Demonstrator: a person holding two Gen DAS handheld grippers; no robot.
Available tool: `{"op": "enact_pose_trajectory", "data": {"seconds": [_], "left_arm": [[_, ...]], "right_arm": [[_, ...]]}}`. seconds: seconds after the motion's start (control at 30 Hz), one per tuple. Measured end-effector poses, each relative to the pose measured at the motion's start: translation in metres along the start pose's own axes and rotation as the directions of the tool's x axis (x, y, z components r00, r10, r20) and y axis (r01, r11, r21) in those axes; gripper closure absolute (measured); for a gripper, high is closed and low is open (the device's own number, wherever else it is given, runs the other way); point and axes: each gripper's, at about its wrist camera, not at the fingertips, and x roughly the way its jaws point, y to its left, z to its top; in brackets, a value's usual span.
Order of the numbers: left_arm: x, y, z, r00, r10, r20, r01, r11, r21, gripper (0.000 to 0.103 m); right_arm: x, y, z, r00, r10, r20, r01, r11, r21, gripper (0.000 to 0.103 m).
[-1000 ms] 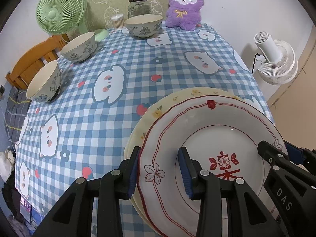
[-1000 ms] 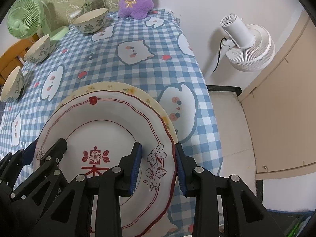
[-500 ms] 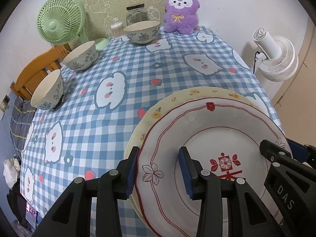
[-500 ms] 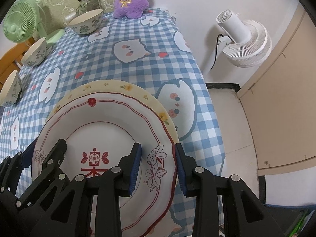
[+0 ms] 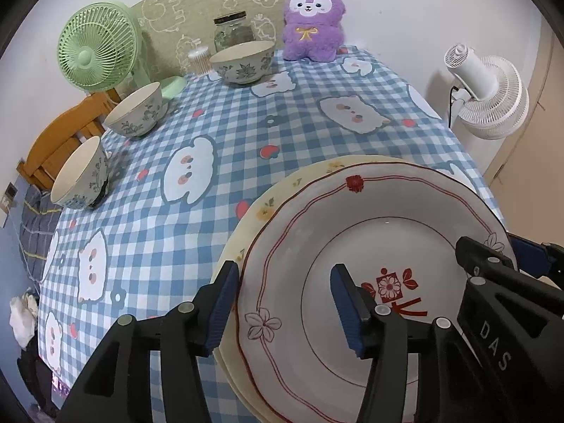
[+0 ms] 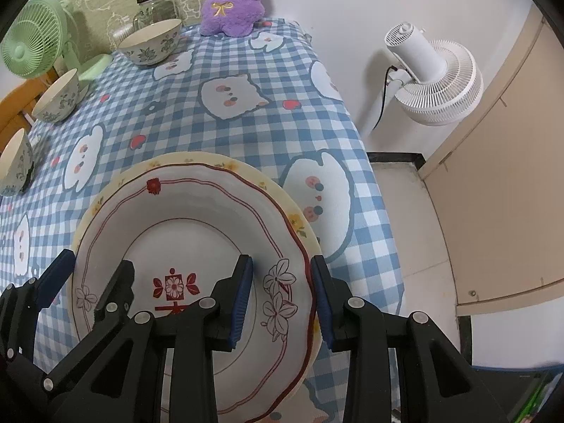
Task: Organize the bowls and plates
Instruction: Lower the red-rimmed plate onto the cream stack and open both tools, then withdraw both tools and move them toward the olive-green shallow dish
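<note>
**Left wrist view: plates stacked, three bowls still scattered**

Left wrist view shows the table, under a blue checked cloth, carrying the whole job. At its near right corner the red-trimmed plate sits nested on the yellow floral plate, so the plate half looks done. The left gripper straddles the plate's left rim; its jaws are opening and the pads no longer press on it. The right gripper brackets the opposite rim, jaws narrow and seemingly clamped on the red-trimmed plate.

Left to do, by this reading, are the three floral bowls, well apart along the far and left edges: the large bowl at the back, the middle bowl, and the near bowl, tilted towards the table edge.

Around them stand a green fan, a white fan off the table, a purple plush toy and a glass jar. Nothing lies between plates and bowls; the green fan's base crowds the middle bowl.
</note>
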Motion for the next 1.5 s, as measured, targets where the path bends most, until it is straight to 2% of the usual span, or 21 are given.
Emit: {"op": "enact_pose_trajectory", "data": {"seconds": [0.23, 0.33, 0.4, 0.53, 0.77, 0.97, 1.17, 1.3, 1.5], "left_arm": [[0.001, 0.0, 0.004, 0.998, -0.06, -0.028, 0.06, 0.998, -0.001, 0.033], [0.0, 0.001, 0.005, 0.995, -0.089, -0.043, 0.088, 0.996, -0.009, 0.027], [-0.001, 0.003, 0.005, 0.992, -0.112, -0.06, 0.111, 0.994, -0.021, 0.024], [-0.007, 0.01, 0.007, 0.987, -0.142, -0.074, 0.137, 0.988, -0.066, 0.019], [-0.032, 0.017, 0.015, 0.987, -0.155, -0.037, 0.151, 0.983, -0.104, 0.019], [-0.06, 0.022, 0.02, 0.991, -0.134, 0.022, 0.135, 0.983, -0.124, 0.019], [-0.081, 0.028, 0.026, 0.991, -0.124, 0.059, 0.13, 0.983, -0.129, 0.019], [-0.093, 0.032, 0.029, 0.991, -0.104, 0.08, 0.114, 0.984, -0.134, 0.019], [-0.107, 0.046, 0.033, 0.989, -0.104, 0.108, 0.119, 0.983, -0.141, 0.019]], "right_arm": [[0.002, 0.0, 0.006, 1.0, 0.012, -0.018, -0.012, 1.0, 0.009, 0.061], [0.001, -0.002, 0.007, 0.998, 0.047, -0.032, -0.046, 0.999, 0.014, 0.051], [-0.003, -0.001, 0.007, 0.997, 0.075, -0.026, -0.075, 0.997, 0.006, 0.04], [-0.017, 0.006, 0.009, 0.997, 0.071, 0.017, -0.07, 0.997, -0.043, 0.033], [-0.044, 0.005, 0.015, 0.99, 0.118, 0.076, -0.112, 0.991, -0.074, 0.032], [-0.072, 0.005, 0.017, 0.978, 0.15, 0.144, -0.138, 0.986, -0.088, 0.024], [-0.096, 0.006, 0.019, 0.97, 0.158, 0.186, -0.144, 0.986, -0.086, 0.022], [-0.114, 0.011, 0.022, 0.97, 0.123, 0.209, -0.102, 0.989, -0.108, 0.022], [-0.134, 0.025, 0.025, 0.963, 0.134, 0.235, -0.105, 0.986, -0.131, 0.022]]}}
